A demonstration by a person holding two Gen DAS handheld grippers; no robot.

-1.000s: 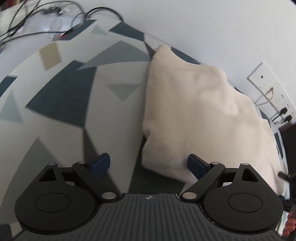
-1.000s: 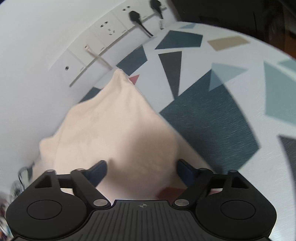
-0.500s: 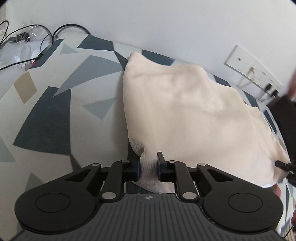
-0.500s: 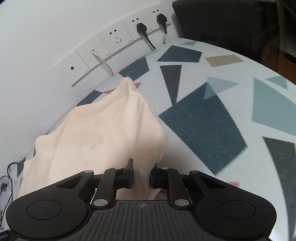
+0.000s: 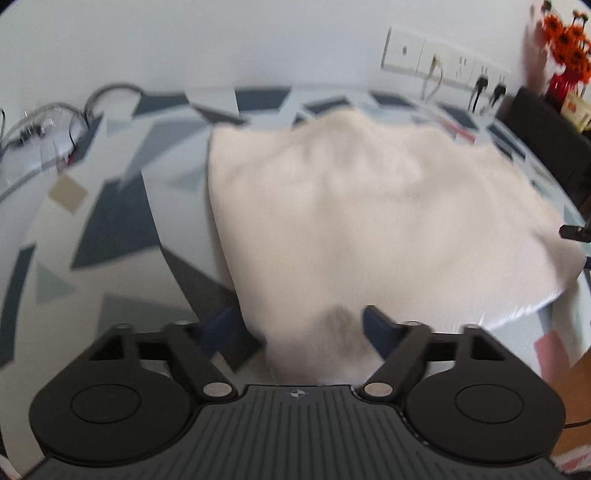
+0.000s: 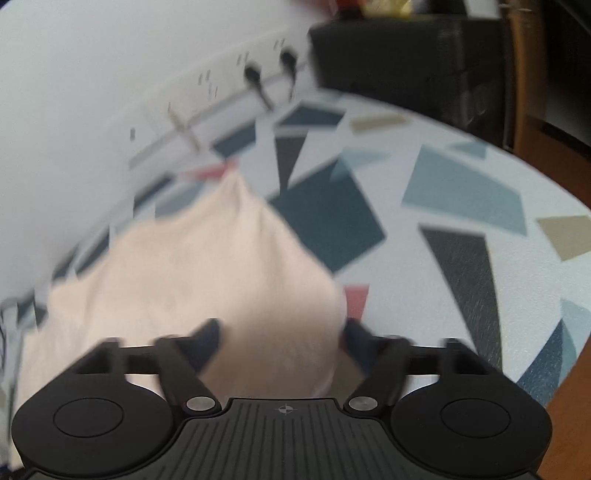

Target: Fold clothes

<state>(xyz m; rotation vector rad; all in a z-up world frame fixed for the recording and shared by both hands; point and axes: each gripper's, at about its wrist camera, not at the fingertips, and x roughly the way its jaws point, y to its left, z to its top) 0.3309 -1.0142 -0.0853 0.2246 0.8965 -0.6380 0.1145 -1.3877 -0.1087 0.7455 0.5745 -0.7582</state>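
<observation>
A cream garment [image 5: 369, 206] lies spread on the table's patterned cloth [image 5: 118, 221]. Its near left corner sits between the fingers of my left gripper [image 5: 299, 325], whose jaws are opening and stand wide apart. The blue pads [image 5: 373, 319] do not press on the fabric. In the right wrist view the same garment [image 6: 207, 266] runs back toward the wall. Its near right corner lies between the spread fingers of my right gripper [image 6: 282, 332], also opening, with its pads off the fabric. Both views are blurred by motion.
Wall sockets with plugs [image 5: 443, 66] line the wall behind the table. Loose cables [image 5: 55, 122] lie at the far left. A black box [image 6: 406, 62] stands at the far right, with orange flowers [image 5: 565, 33] beyond it. The table's rounded edge [image 6: 546, 369] curves at the right.
A second ago both grippers stood open at the garment's near corners. Half a second ago each was shut on a corner. Now both have let go, spread wide and drawn back.
</observation>
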